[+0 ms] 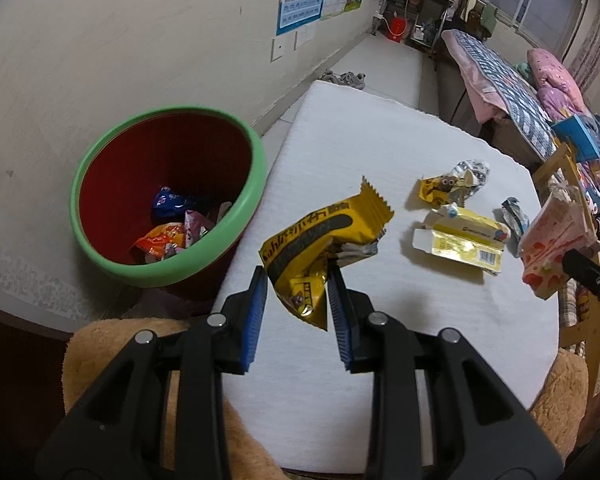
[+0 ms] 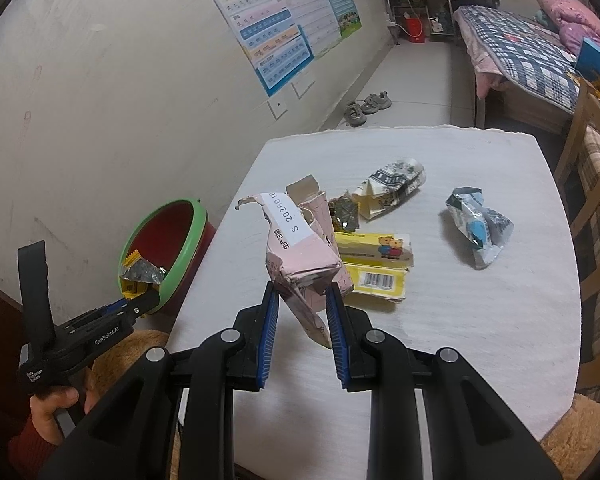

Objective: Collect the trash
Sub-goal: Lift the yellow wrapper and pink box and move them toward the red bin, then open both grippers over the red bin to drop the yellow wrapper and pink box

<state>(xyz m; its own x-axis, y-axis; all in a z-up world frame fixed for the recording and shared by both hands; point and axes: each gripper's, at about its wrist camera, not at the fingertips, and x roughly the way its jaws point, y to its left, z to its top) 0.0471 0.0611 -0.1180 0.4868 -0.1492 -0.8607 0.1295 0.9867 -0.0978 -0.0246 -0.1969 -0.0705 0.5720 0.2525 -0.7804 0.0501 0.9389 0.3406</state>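
My left gripper (image 1: 298, 280) is shut on a yellow snack wrapper (image 1: 320, 240) and holds it above the white table's left edge, just right of the red bin with a green rim (image 1: 256, 184). The bin holds several wrappers. In the right wrist view the left gripper (image 2: 140, 304) holds the wrapper (image 2: 138, 270) at the bin's rim (image 2: 188, 248). My right gripper (image 2: 302, 300) is shut on a crumpled pink carton (image 2: 296, 248), held above the table. It also shows in the left wrist view (image 1: 552, 240).
On the white table (image 2: 460, 340) lie a flattened yellow box (image 2: 376, 272), a crumpled patterned wrapper (image 2: 392, 188), a silver-blue wrapper (image 2: 480, 228) and a small dark wrapper (image 2: 344, 212). A wooden chair (image 2: 588, 128) and bed stand right. Shoes (image 2: 364, 108) lie on the floor.
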